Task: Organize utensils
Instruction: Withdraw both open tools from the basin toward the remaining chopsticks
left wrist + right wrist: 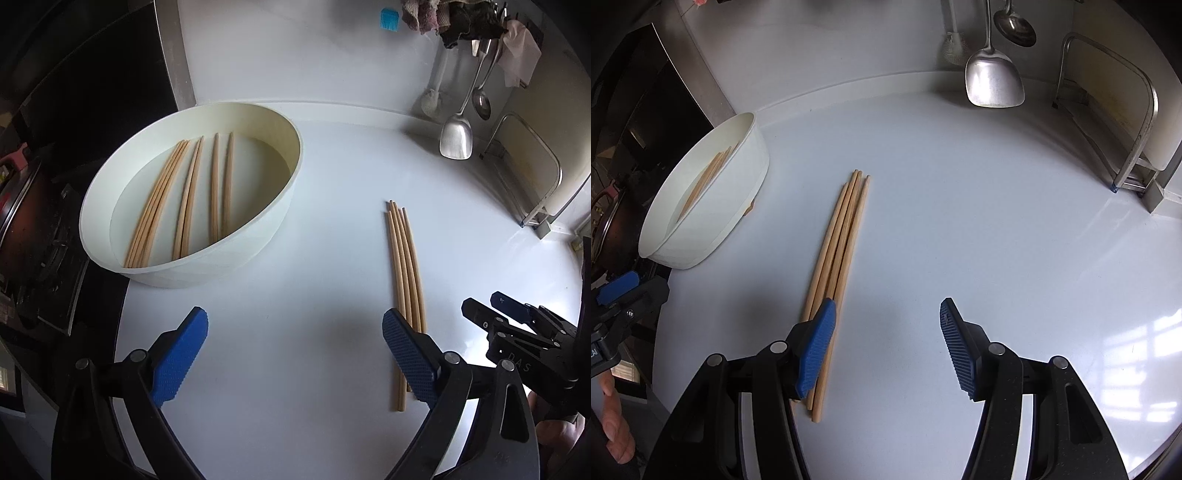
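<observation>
A white oval tub (pixel 284 206) stands on the white counter at the left and holds several wooden chopsticks (pixel 184 199). A bundle of several loose chopsticks (pixel 404 266) lies on the counter to its right. My left gripper (pixel 295 350) is open and empty above the counter, its right finger over the bundle's near end. In the right wrist view my right gripper (pixel 888 339) is open and empty, its left finger over the bundle (pixel 842 236); the tub (pixel 713 221) sits far left. The right gripper also shows in the left wrist view (pixel 495 306).
A metal spatula (pixel 993 77), a ladle (pixel 1015 26) and a white brush (pixel 955 44) hang at the back wall. A metal rack (pixel 1123 122) stands at the right. A dark stove (pixel 44 229) lies left of the counter. Cloths (pixel 454 18) hang above.
</observation>
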